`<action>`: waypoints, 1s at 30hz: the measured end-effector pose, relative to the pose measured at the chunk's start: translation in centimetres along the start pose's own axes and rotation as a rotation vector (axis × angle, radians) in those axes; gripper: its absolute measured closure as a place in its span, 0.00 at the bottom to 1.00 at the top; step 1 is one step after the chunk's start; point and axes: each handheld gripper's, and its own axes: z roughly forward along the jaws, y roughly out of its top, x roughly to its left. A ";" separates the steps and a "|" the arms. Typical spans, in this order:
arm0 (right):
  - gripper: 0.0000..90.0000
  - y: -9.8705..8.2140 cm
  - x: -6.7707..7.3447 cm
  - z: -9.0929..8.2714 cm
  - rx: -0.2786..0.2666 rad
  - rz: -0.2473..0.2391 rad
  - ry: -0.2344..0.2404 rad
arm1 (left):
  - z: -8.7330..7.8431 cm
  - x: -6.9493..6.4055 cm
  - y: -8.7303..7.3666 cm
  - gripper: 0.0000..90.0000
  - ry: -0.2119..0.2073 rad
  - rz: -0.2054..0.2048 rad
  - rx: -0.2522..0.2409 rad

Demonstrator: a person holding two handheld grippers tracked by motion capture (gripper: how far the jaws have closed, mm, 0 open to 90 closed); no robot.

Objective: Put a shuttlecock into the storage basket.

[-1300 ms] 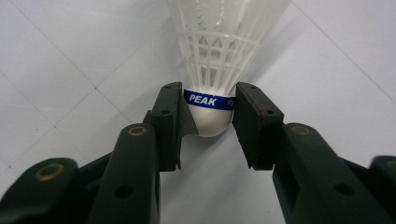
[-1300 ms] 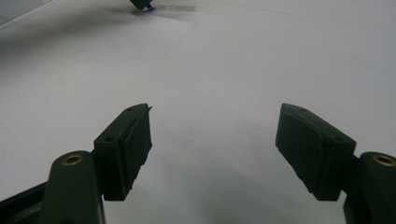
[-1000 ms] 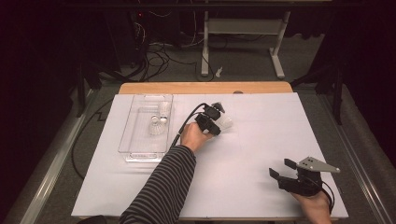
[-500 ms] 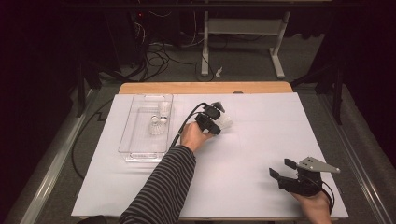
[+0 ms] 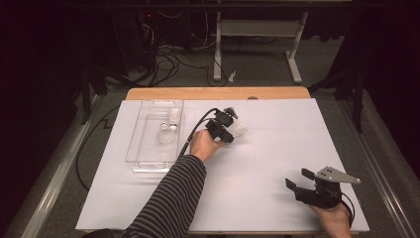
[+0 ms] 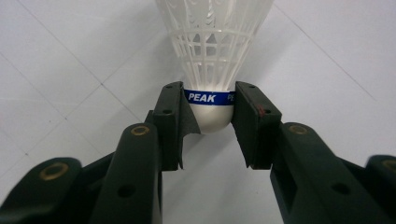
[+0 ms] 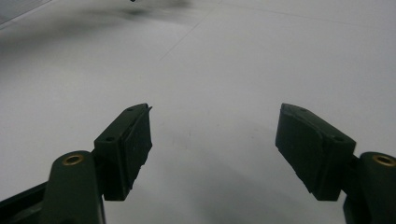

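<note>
A white plastic shuttlecock (image 6: 212, 60) with a blue band reading PEAK sits with its cork base between the jaws of my left gripper (image 6: 209, 123), which is shut on it. From above, that left gripper (image 5: 229, 128) is near the middle of the white table cover with the shuttlecock (image 5: 238, 130) pointing right. My right gripper (image 5: 298, 179) rests at the front right, jaws wide open. In its own view the right gripper (image 7: 215, 144) has nothing but the white surface between its pads.
A clear plastic tray (image 5: 143, 148) lies at the left of the table and holds two more shuttlecocks (image 5: 167, 133). A wooden table edge (image 5: 218, 93) runs along the back. Cables and a metal stand are on the floor beyond.
</note>
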 end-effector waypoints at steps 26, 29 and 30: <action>0.31 0.0 0.0 0.0 0.000 -0.002 0.000 | -2.7 0.1 0.0 0.72 -0.028 -0.003 -0.031; 0.31 0.0 0.0 0.0 0.000 -0.002 0.000 | -3.0 0.2 0.0 0.72 -0.031 -0.004 -0.035; 0.31 0.0 0.0 0.0 0.001 -0.002 0.000 | -3.1 0.2 0.0 0.72 -0.031 -0.004 -0.036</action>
